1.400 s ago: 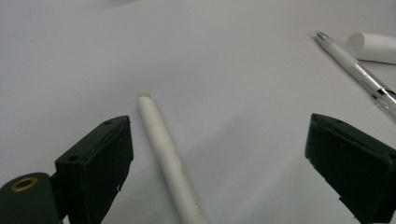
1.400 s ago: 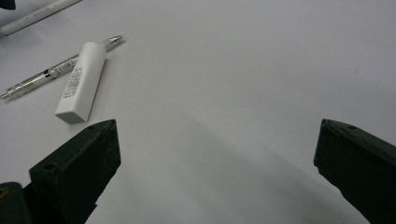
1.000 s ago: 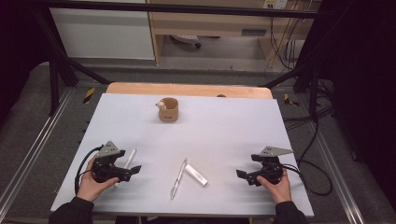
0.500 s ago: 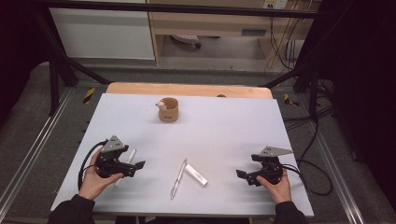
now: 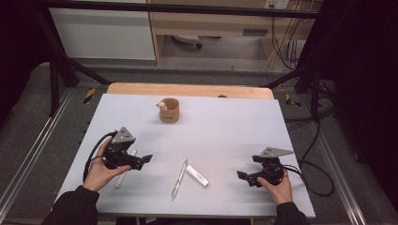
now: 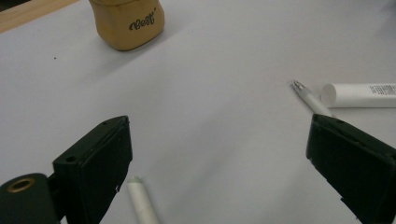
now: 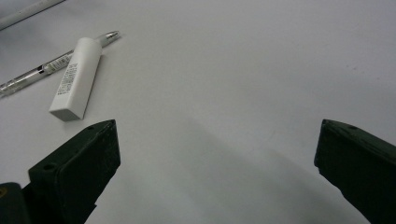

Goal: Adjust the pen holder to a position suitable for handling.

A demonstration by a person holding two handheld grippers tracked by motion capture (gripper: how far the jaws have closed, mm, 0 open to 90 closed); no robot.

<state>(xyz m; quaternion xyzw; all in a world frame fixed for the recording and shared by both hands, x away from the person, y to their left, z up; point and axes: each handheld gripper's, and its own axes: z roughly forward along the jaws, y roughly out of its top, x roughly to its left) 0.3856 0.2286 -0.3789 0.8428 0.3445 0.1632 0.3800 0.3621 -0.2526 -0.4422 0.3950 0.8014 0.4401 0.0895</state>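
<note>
brown cup [image 5: 169, 111] | pale item inside, unclear | wooden board [image 5: 141, 89] behind

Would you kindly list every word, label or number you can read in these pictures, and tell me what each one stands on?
"Best": dark script on the side of the tan cup, as far as it can be read; the last letters are unsure.
Printed label with small lines of text on the white tube: too small and blurred to read.
Markings on the clear pen: too small to read.

"Best" on tan cup [image 6: 127, 21]
</note>
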